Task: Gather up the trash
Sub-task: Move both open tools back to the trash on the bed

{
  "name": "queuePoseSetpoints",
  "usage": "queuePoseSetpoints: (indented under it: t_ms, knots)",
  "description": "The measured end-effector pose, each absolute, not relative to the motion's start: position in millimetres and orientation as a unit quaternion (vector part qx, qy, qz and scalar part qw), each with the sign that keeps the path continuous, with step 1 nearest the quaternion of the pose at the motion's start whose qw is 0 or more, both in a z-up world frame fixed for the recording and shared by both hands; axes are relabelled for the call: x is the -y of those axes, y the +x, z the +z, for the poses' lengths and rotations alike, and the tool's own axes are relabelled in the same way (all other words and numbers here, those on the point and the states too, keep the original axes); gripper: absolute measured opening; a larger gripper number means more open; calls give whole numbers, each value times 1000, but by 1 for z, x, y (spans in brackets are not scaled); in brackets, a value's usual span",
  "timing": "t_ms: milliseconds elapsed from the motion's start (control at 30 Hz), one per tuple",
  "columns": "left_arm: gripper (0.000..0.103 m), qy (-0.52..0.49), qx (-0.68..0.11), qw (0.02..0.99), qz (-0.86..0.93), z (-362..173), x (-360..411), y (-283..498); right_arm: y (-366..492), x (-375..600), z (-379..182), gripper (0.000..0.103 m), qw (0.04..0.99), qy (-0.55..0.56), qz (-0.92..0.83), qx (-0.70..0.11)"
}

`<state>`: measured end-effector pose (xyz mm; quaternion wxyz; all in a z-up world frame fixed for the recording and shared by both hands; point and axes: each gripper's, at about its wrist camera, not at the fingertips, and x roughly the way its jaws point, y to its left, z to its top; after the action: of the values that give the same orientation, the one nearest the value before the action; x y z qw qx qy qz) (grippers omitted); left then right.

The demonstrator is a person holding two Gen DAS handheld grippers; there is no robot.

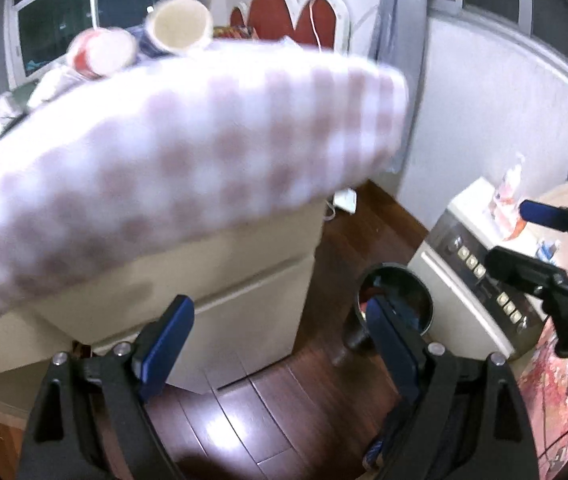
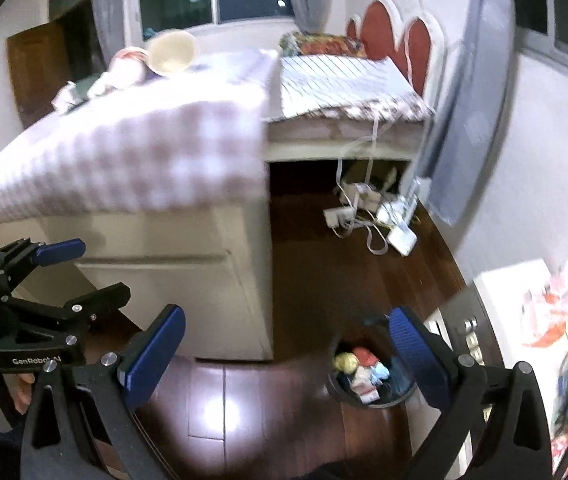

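Bare dark wooden floor point(image 2: 307, 264) gives open passage between the cream cabinet point(image 2: 188, 280) under a pink checked cloth point(image 2: 144, 148) and the white appliance point(image 1: 479, 276); a round black trash bin point(image 2: 367, 372) and tangled white cables point(image 2: 367, 208) obstruct it.

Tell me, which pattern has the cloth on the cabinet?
The cloth has pale pink and white checks, clearest in the right wrist view.

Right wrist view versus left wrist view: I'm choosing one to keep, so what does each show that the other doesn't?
Only the right wrist view: the bin's contents, white power strips and cables on the floor.

Only the left: the grey appliance's button panel.

Both: checked pink-and-white cloth, cream paper cup, round black trash bin, both grippers empty.
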<state>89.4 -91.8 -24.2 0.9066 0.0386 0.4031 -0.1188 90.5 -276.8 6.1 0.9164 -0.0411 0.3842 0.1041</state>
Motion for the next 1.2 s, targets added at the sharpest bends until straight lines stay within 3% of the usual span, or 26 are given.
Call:
queuePoseSetpoints:
  t_ms: [600, 867, 1200]
  knots:
    - [94, 1, -320, 947, -14, 48, -29, 89, 115, 178, 100, 103, 940, -26, 185, -285]
    - [94, -21, -305, 952, 18, 72, -79, 105, 153, 145, 128, 103, 943, -37, 177, -280]
    - [94, -56, -310, 946, 80, 84, -133, 179, 255, 114, 133, 103, 931, -37, 178, -316]
